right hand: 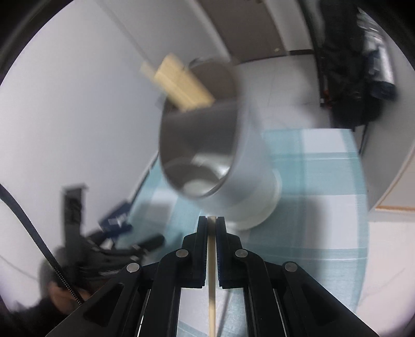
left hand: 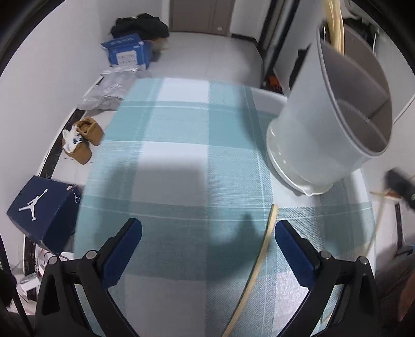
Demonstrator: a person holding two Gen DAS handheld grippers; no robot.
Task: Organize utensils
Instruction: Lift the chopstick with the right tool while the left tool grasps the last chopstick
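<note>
L gripper (left hand: 208,234) hangs over the checked teal cloth (left hand: 181,145) on the surface, fingers (left hand: 122,248) spread wide w/ nothing pinched. One chopstick (left hand: 262,256) lies on the cloth just inside the L gripper's right finger, running from near the holder's base toward the near edge; can't tell if it touches the pad.

Utensil holder (left hand: 334,124), grey, round, w/ a divider inside, sits on a white drip base (left hand: 290,176) near the surface's far right corner. Pale wooden sticks (left hand: 336,23) poke out of its far compartment; the near compartment looks empty as far as visible.

R gripper (right hand: 212,219) has its fingers (right hand: 201,248) pressed together on a thin wooden chopstick (right hand: 212,285), which runs lengthwise along the gap between the pads, tip just showing at the fingertips. It's aimed at the holder, close in front of it, above the cloth. Right wrist view is motion-blurred. Holder's mouth is tilted toward that camera, a blurred bundle of wooden utensils (right hand: 181,83) sticking out at its far side.

Floor past the far left edge: a navy shoebox (left hand: 44,212), tan shoes (left hand: 85,140), a blue box (left hand: 127,51).
</note>
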